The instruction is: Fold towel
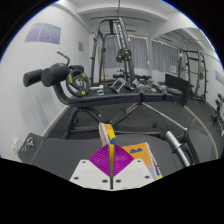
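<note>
My claw (114,166) is pressed together, pads touching, aimed at a gym with a weight bench (70,84) and rack (118,45); no towel shows, so I judge I should tilt down to find it first.

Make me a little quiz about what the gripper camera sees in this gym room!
1. True or false: the pads on the gripper are green.
2. What stands beyond the fingers? A) a kitchen sink B) a weight rack C) a bookshelf
3. Fill in: the padded bench beside the rack is coloured ___.

Key:
1. False. They are magenta, and the fingers are shut, with the pads together.
2. B
3. black
</note>
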Demonstrator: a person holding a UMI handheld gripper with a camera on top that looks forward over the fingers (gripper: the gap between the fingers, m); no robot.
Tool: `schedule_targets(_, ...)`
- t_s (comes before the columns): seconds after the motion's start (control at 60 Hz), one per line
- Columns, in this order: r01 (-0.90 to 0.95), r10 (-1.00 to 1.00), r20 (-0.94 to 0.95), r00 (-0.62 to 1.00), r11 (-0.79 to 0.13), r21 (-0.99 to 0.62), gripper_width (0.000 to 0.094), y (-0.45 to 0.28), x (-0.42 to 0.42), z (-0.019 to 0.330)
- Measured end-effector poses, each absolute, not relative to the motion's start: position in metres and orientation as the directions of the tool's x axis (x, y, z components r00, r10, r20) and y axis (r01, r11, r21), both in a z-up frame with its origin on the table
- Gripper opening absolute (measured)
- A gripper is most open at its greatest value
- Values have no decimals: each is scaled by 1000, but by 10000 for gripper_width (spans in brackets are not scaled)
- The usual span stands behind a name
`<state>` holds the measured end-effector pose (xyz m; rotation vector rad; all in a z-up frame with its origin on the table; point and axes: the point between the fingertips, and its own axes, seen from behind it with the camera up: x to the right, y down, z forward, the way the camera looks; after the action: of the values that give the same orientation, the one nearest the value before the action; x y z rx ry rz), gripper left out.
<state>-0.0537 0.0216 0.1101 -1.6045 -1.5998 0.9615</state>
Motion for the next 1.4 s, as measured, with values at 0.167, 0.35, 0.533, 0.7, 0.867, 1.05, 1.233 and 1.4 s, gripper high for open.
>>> schedule_targets(0.167,541,997,-43,67,-73,-838,14,99,-63,74)
schedule_targets(0.35,571,993,-34,112,-92,-816,30,128,-58,28)
schedule_targets(0.533,557,977,42,207,-82,-826,812,158,-42,31)
schedule_targets(0.7,513,987,79,139,-4,-859,852,141,14,101)
schedule_targets(0.867,482,985,97,145,15,-876,849,120,101,157)
schedule_targets(1.05,482,987,87,138,10,-876,851,91,187,175)
schedule_targets(1.233,492,989,76,130,2,-871,850,68,244,173)
schedule_targets(1.4,465,988,110,105,49,-884,852,54,269,181)
